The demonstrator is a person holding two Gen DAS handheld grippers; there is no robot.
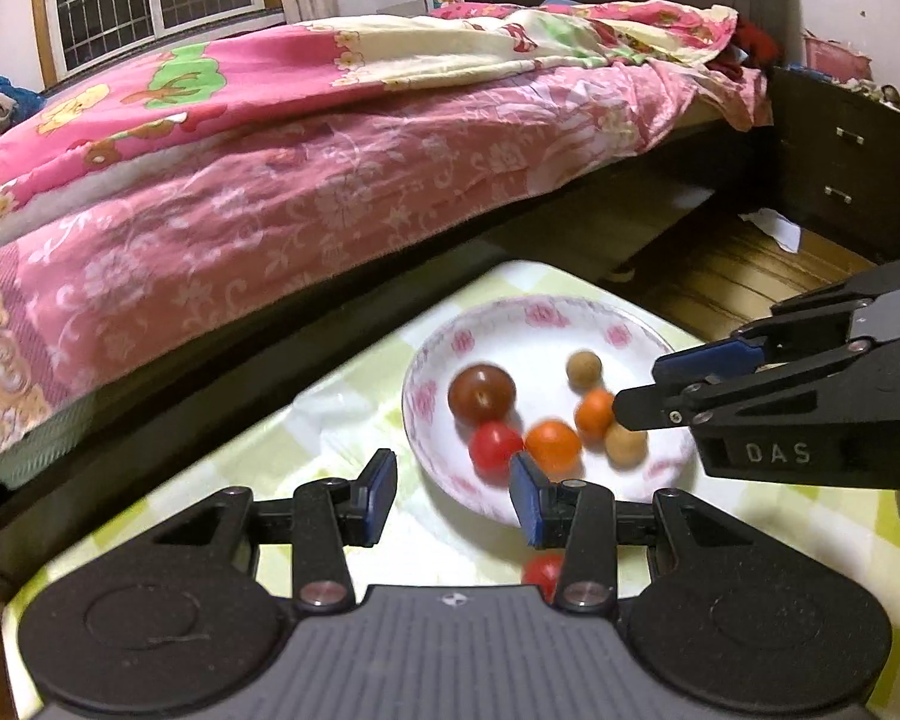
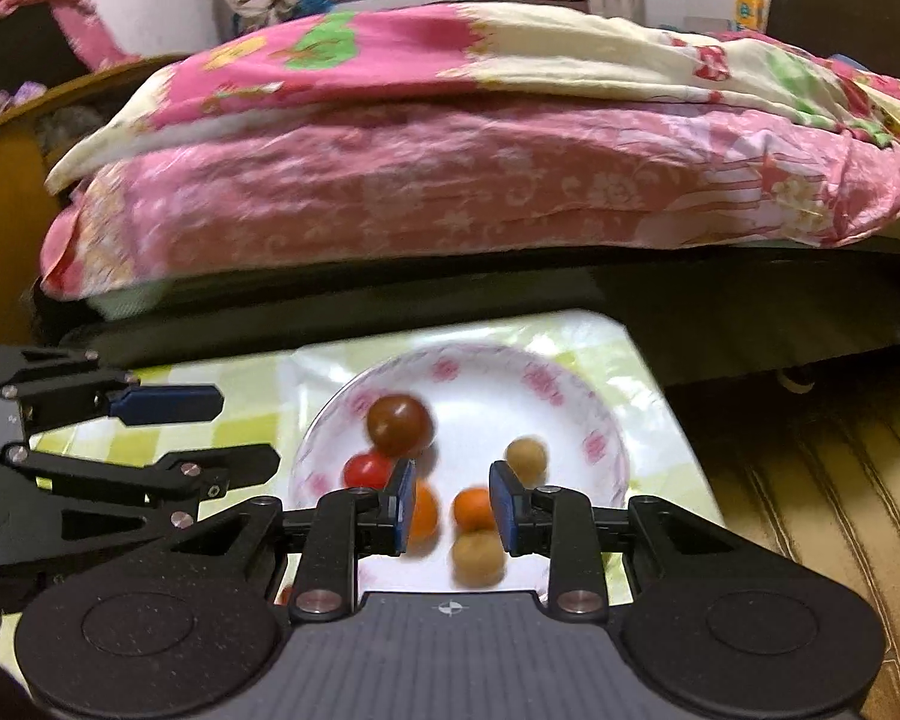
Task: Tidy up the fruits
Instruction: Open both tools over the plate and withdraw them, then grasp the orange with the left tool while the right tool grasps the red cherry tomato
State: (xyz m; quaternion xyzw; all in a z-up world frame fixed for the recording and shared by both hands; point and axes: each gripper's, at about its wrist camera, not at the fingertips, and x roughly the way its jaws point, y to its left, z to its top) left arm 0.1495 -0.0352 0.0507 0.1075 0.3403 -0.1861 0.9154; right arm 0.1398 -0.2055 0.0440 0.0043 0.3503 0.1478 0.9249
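Observation:
A white floral bowl (image 1: 624,324) (image 2: 600,420) stands on the checked table and holds several small fruits: a dark brown tomato (image 1: 481,401) (image 2: 399,425), a red tomato (image 1: 493,445) (image 2: 366,471), two orange ones (image 1: 552,447) (image 1: 594,415) (image 2: 473,509), and two tan round fruits (image 1: 583,369) (image 2: 525,453). Another red tomato (image 1: 541,575) lies on the table under my left gripper. My left gripper (image 1: 453,495) is open and empty at the bowl's near-left rim. My right gripper (image 2: 452,507) is open above the bowl, fingers either side of an orange fruit, apart from it.
The table has a green-and-white checked cloth (image 1: 306,456). A bed with a pink quilt (image 1: 270,180) runs close behind it. A dark nightstand (image 1: 846,156) stands at the far right, with wooden floor (image 1: 720,282) beside the table.

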